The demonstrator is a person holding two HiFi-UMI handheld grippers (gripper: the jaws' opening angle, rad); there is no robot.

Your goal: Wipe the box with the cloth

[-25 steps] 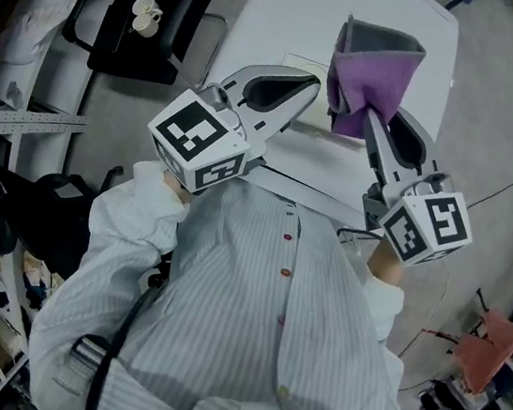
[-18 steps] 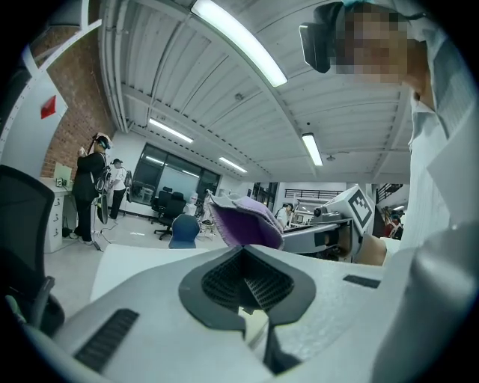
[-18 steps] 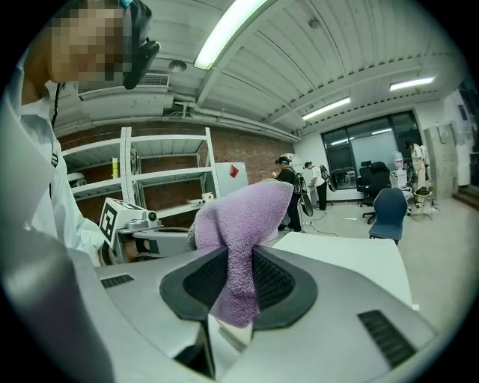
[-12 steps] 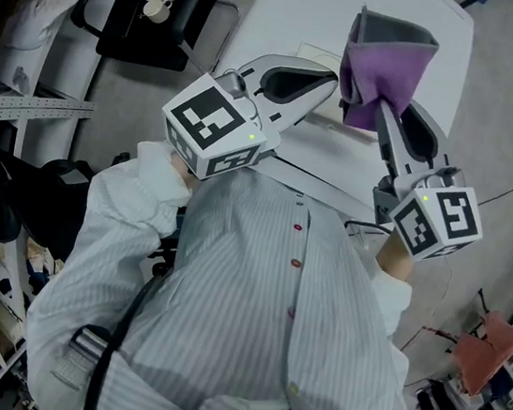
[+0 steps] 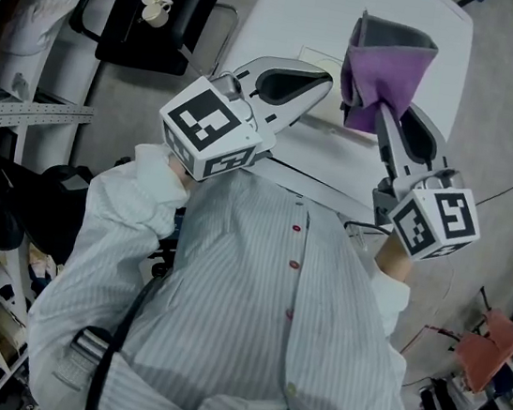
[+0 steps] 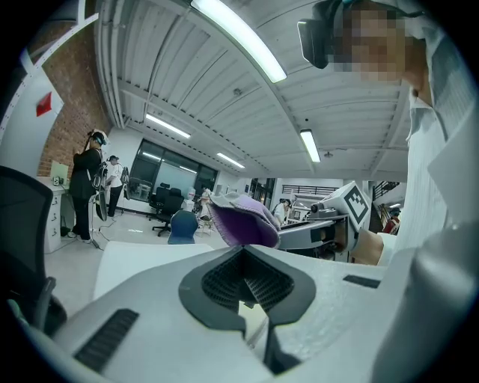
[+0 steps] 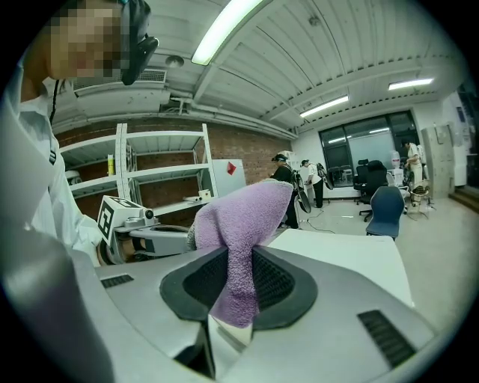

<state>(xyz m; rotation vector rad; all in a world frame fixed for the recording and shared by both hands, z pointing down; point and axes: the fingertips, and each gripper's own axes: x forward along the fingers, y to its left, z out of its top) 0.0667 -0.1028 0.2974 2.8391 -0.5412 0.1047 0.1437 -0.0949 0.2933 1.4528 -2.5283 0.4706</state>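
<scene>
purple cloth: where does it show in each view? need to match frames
Head view: cloth upper right of centre, pinched in the right gripper.
Left gripper view: cloth at centre, just above the jaws.
Right gripper view: cloth at centre, clamped between the jaws.
Shared landmark: the white table, beyond the cloth in all three.

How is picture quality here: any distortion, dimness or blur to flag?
Head view: dim and muted, though the purple cloth reads clearly. Left gripper view: strong fisheye, black corners, ceiling light strip glaring. Right gripper view: same fisheye; cloth sharp between the fingers.
</scene>
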